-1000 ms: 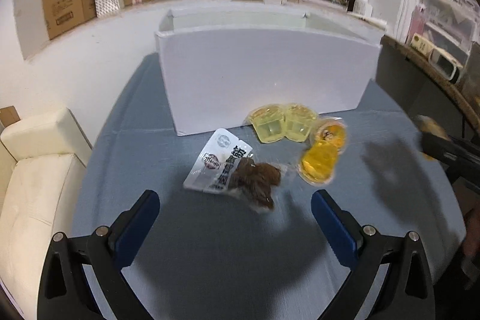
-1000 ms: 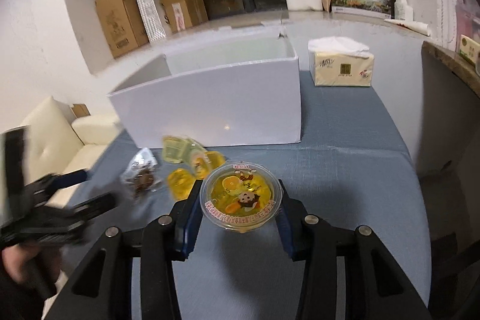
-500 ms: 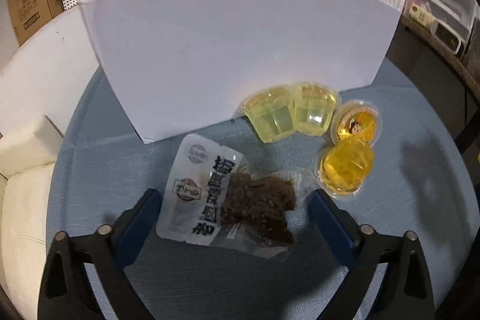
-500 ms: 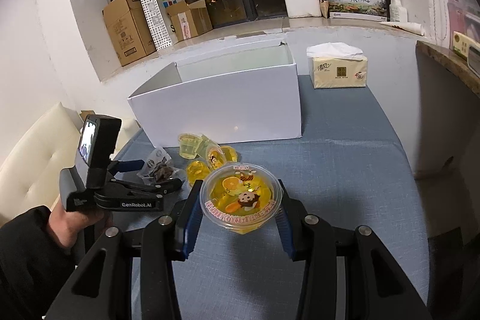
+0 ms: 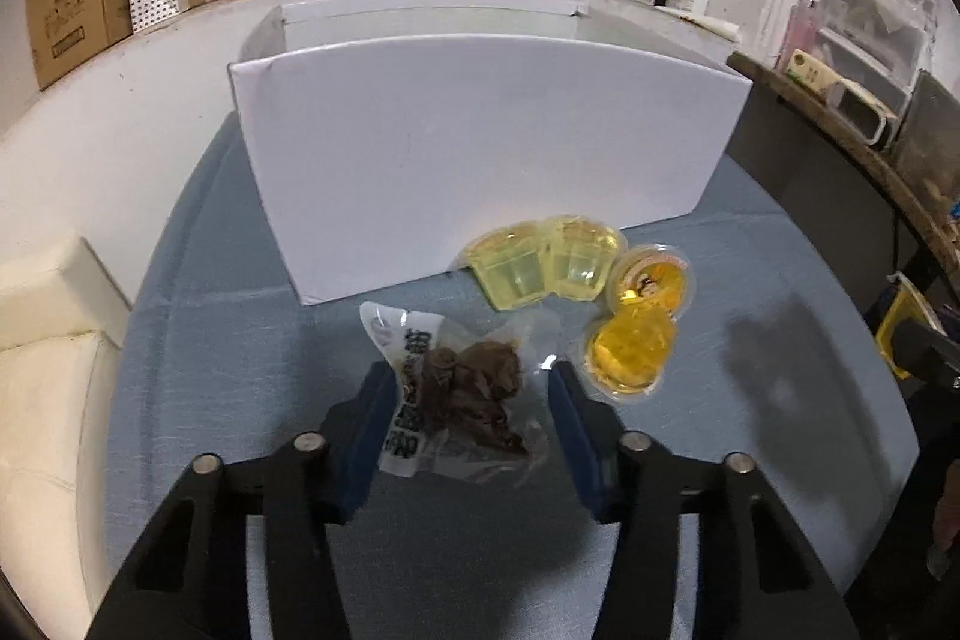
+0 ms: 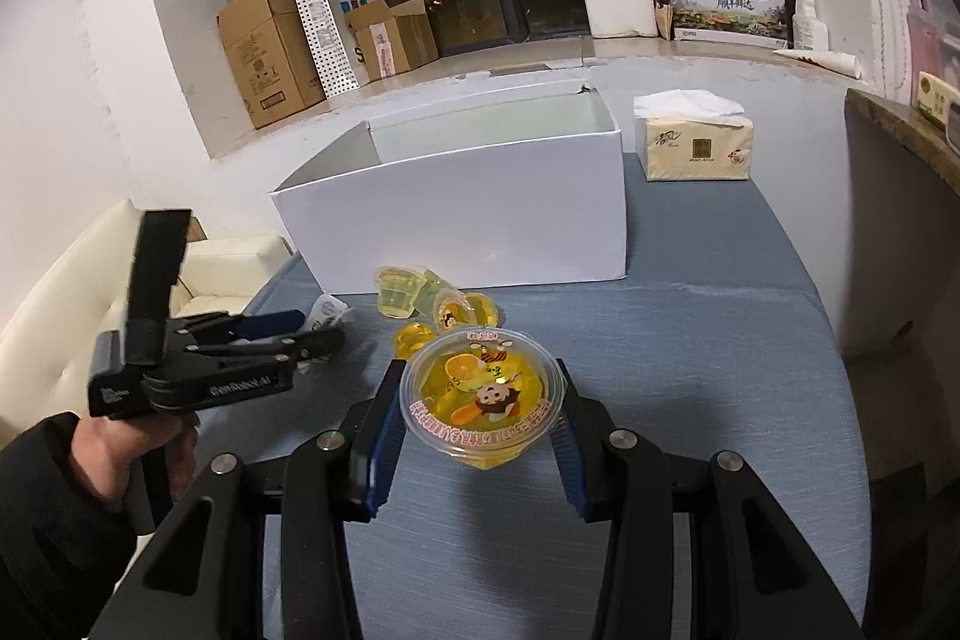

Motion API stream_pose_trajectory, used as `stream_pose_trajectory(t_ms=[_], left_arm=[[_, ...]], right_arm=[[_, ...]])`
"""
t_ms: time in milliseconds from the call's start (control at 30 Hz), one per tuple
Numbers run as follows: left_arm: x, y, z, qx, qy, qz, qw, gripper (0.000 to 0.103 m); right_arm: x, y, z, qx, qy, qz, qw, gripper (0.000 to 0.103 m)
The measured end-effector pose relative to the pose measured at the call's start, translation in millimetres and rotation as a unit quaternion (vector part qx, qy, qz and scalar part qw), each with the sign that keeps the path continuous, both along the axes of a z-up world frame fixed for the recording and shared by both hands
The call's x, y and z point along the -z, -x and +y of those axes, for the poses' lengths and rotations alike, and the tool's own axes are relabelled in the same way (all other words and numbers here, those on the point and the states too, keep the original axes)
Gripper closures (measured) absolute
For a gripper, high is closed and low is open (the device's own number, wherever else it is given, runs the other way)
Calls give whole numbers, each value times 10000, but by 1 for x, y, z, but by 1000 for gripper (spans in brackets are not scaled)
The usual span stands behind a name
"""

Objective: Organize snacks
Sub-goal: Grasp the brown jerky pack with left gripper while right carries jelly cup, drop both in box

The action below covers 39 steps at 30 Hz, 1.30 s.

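Crinkly plastic snack pouch (image 5: 456, 388) sits pinched in the left gripper (image 5: 471, 400), just above the table in front of the white box (image 5: 480, 148). Right gripper (image 6: 474, 418) clamps the fruit jelly cup (image 6: 483, 391). Lift both clear over the wall before letting go.

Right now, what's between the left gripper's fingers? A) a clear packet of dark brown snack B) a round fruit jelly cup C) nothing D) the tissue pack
A: the left gripper is closed around the clear snack packet, lifted over the table; the round jelly cup sits in the right gripper.
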State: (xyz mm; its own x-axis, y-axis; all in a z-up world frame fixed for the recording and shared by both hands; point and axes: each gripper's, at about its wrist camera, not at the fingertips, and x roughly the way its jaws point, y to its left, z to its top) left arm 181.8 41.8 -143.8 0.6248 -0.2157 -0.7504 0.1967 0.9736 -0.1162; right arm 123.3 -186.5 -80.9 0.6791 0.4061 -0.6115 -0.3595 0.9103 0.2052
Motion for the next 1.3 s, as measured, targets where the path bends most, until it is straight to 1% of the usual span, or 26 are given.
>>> stream_pose_trajectory(t_ms=[133,233,267,300,367,467,600,667,833,967,1000,1067,1167,1233,1300], left_arm=[[0,2,-4,41,34,15,10000,59],[-4,7,0,21,139,-41,9999,62],[-7,9,3,-5,128,-117,9998,66],[-13,12,4,-19,139,-158,9998,76],[-18,14,4,-21,123,-177,9998,76],[-18,13,6,-5,121,-161,9998,76],[-30,21,9,-48,174,-295,9994,79],[-38,27,9,-30,122,-406,9991,82],[-59,37,13,-12,246,-631,9977,82],[-75,44,16,8,260,-819,9963,82],[-80,45,17,9,318,-860,9958,82],[-89,48,17,-3,297,-996,9946,82],[-102,48,14,59,260,-1117,9934,82],[-107,47,11,102,269,-1148,9930,82],[-107,46,7,137,285,-1137,9930,82]], right_arm=[[-2,1,0,-28,-20,-21,10000,55],[-2,1,-3,-15,-60,-10,10000,55],[-2,1,-3,-9,-76,-5,10000,55],[-2,1,-3,-3,-85,-4,10000,55],[-3,1,-3,-16,-112,-9,9999,55],[-5,2,0,-65,-106,-36,9999,55],[-6,3,-1,-69,-113,-57,9999,55],[-7,2,-2,-58,-140,-53,9999,55],[-11,5,0,-79,-165,-118,9998,55],[-15,7,0,-105,-202,-161,9996,55],[-18,7,0,-104,-219,-188,9995,55],[-24,9,0,-121,-231,-286,9993,56],[-30,8,4,-176,-97,-414,9989,55],[-28,3,4,-220,-169,-348,9990,56],[-23,-1,5,-188,45,-329,9993,56]])
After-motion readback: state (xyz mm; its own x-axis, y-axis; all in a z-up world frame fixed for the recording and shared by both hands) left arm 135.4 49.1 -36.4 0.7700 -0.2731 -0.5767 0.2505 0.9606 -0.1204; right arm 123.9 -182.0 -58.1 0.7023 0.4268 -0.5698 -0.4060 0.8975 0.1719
